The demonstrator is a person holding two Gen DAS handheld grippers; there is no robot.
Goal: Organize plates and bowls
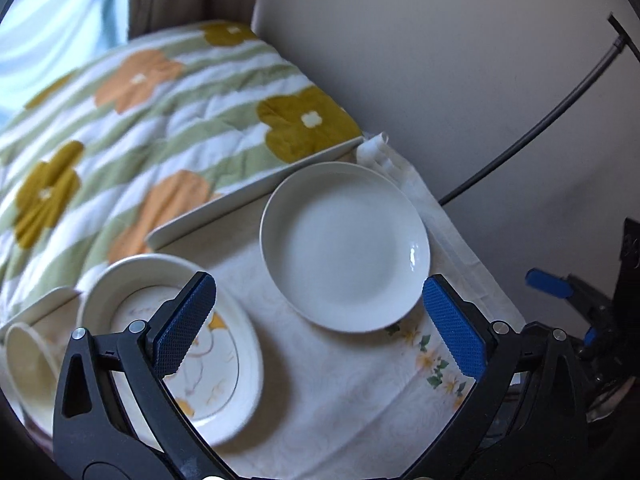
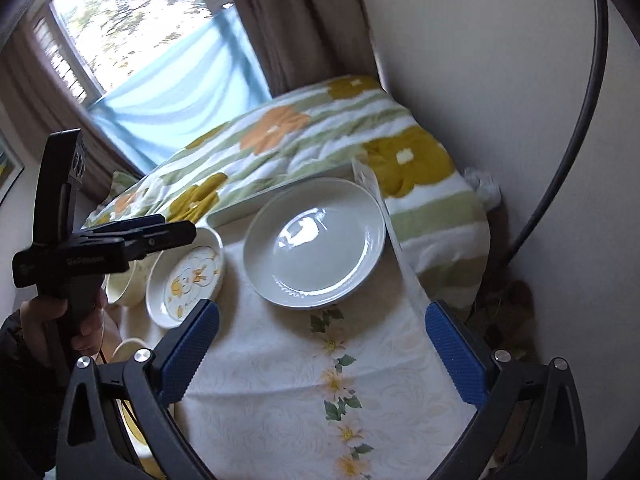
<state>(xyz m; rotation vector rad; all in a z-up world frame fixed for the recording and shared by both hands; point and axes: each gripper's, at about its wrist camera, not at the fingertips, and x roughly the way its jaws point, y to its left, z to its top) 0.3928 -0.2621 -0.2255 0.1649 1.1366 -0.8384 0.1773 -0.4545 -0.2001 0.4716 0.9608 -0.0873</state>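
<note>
My left gripper (image 1: 320, 312) has its two blue pads wide apart and holds nothing; it hangs over the table, and between the pads I see the near edge of the plain white plate (image 1: 345, 246). My right gripper (image 2: 322, 344) is also spread wide and empty, above the flowered tablecloth (image 2: 280, 392).

The white plate lies flat on the cloth, at the far right part of the table, close to a white tray edge (image 1: 256, 194) behind it. To the left of it, apart from it, stands a shallow dish with a yellow drawing (image 1: 188, 344) inside. Further left, just beside this dish, is a cream bowl (image 1: 28, 360); from the right wrist view I see only a part of it, behind the left tool.

In the right wrist view my left hand (image 2: 76, 320) grips the handle of the left tool. Behind the table lies a quilt with orange and mustard flowers (image 2: 320, 140), and a window (image 2: 132, 36) with brown curtains.
</note>
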